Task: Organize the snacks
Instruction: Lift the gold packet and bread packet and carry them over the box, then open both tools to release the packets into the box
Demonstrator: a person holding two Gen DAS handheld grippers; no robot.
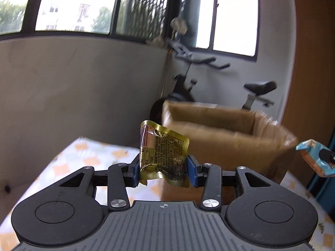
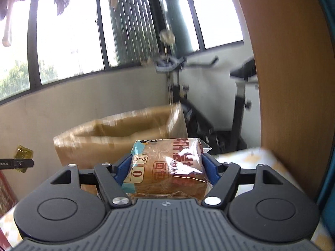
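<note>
Left wrist view shows us our left gripper [image 1: 165, 170] with its fingers [image 1: 191, 173] clamped on a gold foil snack sachet [image 1: 164, 146], gripped low so it stands upright and clear above the patterned tabletop [image 1: 69, 156]. Ahead sits the open cardboard box [image 1: 226, 138], which we judge to be the drop point. Our right gripper [image 2: 167, 170] has its fingers pressed on both sides of a wrapped bread packet [image 2: 167, 165]. Both grippers point slightly downward toward the box.

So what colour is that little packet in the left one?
Shiny gold with dark print: the packet shows best in the left wrist view.
</note>
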